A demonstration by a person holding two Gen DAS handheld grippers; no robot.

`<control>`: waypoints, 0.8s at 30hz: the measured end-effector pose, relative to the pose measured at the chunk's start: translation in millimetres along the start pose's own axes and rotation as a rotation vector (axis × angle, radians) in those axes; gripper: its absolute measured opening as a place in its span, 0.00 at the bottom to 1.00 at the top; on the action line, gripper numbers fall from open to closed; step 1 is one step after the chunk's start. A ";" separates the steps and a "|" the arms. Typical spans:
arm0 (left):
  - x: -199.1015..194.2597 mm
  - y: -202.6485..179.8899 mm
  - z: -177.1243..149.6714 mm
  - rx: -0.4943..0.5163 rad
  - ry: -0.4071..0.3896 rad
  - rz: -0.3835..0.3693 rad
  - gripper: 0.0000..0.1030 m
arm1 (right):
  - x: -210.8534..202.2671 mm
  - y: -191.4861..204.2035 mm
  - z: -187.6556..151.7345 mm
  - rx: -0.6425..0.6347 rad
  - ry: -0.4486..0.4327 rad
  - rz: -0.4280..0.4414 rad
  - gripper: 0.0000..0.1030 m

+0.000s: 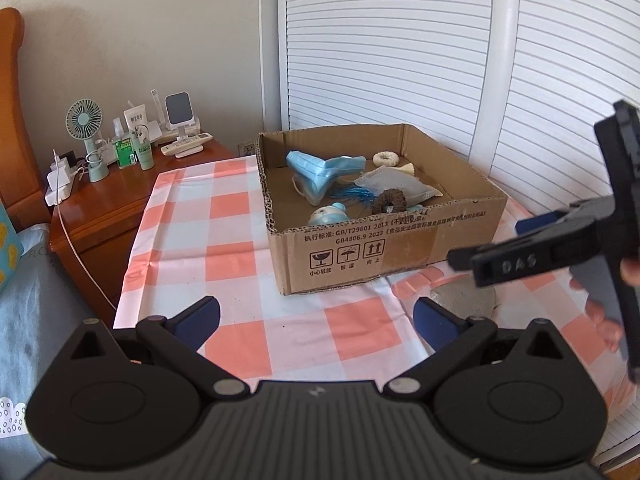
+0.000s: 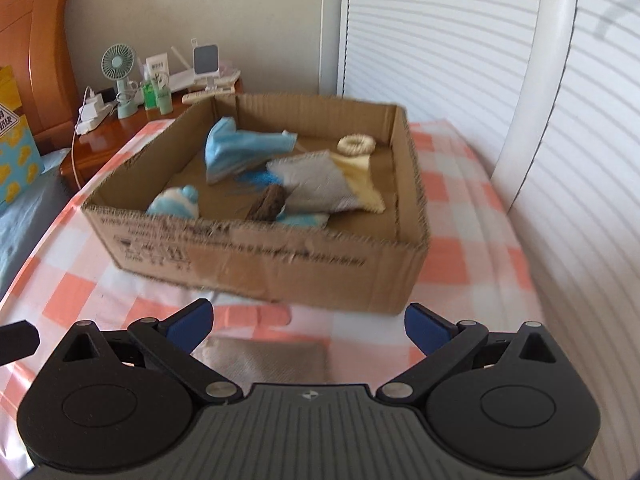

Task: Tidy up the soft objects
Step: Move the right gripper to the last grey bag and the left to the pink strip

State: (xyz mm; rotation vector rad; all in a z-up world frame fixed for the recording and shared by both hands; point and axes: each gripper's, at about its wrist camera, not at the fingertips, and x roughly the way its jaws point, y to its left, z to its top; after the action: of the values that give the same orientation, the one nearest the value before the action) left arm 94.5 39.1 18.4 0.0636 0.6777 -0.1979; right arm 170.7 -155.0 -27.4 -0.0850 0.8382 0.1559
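**Both grippers hover open before the box of soft things**

Left wrist view: the left gripper [image 1: 316, 314] fills the bottom of the frame, its blue-padded jaws spread wide with nothing between them, above the pink-and-white checked cloth [image 1: 224, 248] that covers the surface. Just past centre stands the open brown cardboard box [image 1: 360, 252] with printed black handling symbols on its near wall. Inside it lie a crumpled light-blue face mask [image 1: 320, 170], a grey fabric pouch [image 1: 394, 188], a brown knitted ring [image 1: 390, 202], a cream knitted ring [image 1: 386, 158] at the far wall and a small blue-and-white plush toy [image 1: 330, 214] against the near wall. At the right edge the right gripper [image 1: 486, 248] enters side-on, held by a hand [image 1: 600, 308], with one fingertip on each side of a gap. Under it, right of the box, a flat grey fabric piece [image 1: 464, 300] lies on the cloth. At the upper left, a wooden bedside cabinet [image 1: 112, 204] carries a small green desk fan [image 1: 86, 128], bottles and a white remote control [image 1: 186, 144].

Right wrist view, blurred: the right gripper [image 2: 308, 324] has its jaws wide apart and empty. The box [image 2: 288, 268] takes up the centre of the frame with the same contents. The grey piece [image 2: 264, 354] lies low in the frame, between the blue pads and in front of the box. White slatted doors [image 2: 440, 40] fill the upper right.
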 end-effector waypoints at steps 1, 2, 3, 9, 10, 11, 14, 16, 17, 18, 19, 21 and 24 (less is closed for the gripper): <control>-0.1 0.1 -0.7 0.000 0.002 0.000 0.99 | 3.8 3.3 -3.2 0.006 0.013 0.006 1.00; 0.0 0.4 -1.2 0.000 0.003 0.000 0.99 | 8.0 6.9 -5.8 0.007 0.026 0.014 1.00; -0.2 0.8 -1.9 0.000 0.003 -0.001 0.99 | 11.8 10.3 -8.6 0.006 0.035 0.020 1.00; 1.7 3.4 -4.6 -0.007 0.011 -0.002 0.99 | 30.4 18.8 -22.6 -0.012 0.080 -0.038 1.00; 2.2 3.8 -5.0 -0.009 0.012 -0.002 0.99 | 29.9 16.4 -25.5 -0.010 0.081 -0.052 1.00; 2.9 3.6 -5.1 -0.009 0.013 -0.003 0.99 | 28.7 13.7 -28.5 -0.009 0.081 -0.064 1.00; 5.6 2.0 -5.5 -0.004 0.019 -0.006 0.99 | 22.6 0.8 -39.2 0.011 0.075 -0.076 1.00; 8.2 0.0 -5.7 0.000 0.024 -0.014 0.99 | 17.5 -6.1 -45.1 0.009 0.067 -0.088 1.00; 9.9 -1.5 -6.0 0.002 0.027 -0.019 0.99 | 15.3 -8.5 -47.9 0.005 0.060 -0.092 1.00; 11.7 -2.9 -6.2 0.004 0.029 -0.025 0.99 | 12.5 -11.4 -50.8 0.006 0.056 -0.090 1.00; 13.3 -4.3 -6.6 0.005 0.031 -0.032 0.99 | 10.2 -13.9 -53.4 0.006 0.052 -0.089 1.00; 17.5 -8.3 -6.7 0.011 0.039 -0.048 0.99 | 6.4 -18.2 -58.0 0.004 0.044 -0.089 1.00; 24.8 -15.3 -6.4 0.028 0.042 -0.065 0.99 | 1.1 -22.8 -64.7 0.000 0.027 -0.083 1.00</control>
State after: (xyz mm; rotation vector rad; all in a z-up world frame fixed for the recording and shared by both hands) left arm 106.4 20.9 -2.0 0.0728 0.7192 -0.2695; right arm 127.9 -186.2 -71.0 -0.1222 0.8605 0.0771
